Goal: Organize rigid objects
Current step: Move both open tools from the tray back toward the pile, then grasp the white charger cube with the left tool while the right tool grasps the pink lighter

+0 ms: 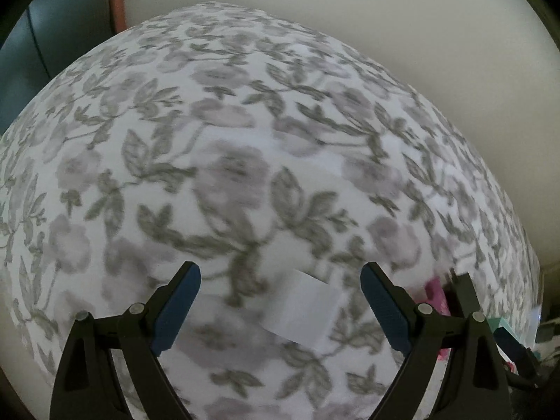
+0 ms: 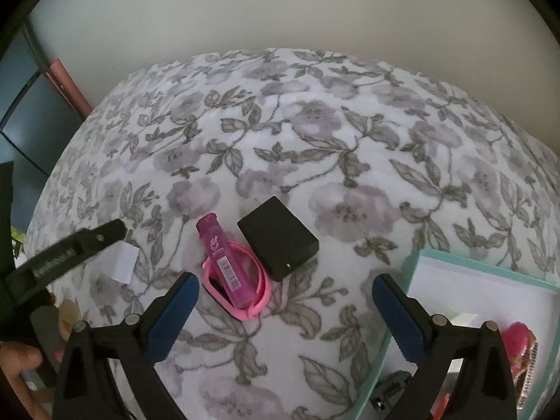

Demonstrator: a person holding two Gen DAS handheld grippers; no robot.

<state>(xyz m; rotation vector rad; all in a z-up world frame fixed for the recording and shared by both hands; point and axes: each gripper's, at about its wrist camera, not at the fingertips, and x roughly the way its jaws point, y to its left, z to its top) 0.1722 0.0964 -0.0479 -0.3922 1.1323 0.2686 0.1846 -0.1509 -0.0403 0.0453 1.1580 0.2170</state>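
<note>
Both tongs stand wide open and hold nothing. Between the blue pads of the left tongs point(image 1: 280, 309) lies a small white block point(image 1: 305, 311) on the floral bedcover point(image 1: 245, 122); this view is blurred, and no writing can be read on the block. The right tongs point(image 2: 284, 309) hover above a pink tube point(image 2: 226, 266), which lies across a pink band point(image 2: 260, 297). On the tube there is a white label and a small printed figure, but the letters are too small to read. Just beside the tube, to its right, rests a black box point(image 2: 278, 238) with no readable mark. A teal tray point(image 2: 451, 255) sits at the right edge, with a pink thing point(image 2: 518, 341) inside it. In the right wrist view the left tongs reach to the white block.
</note>
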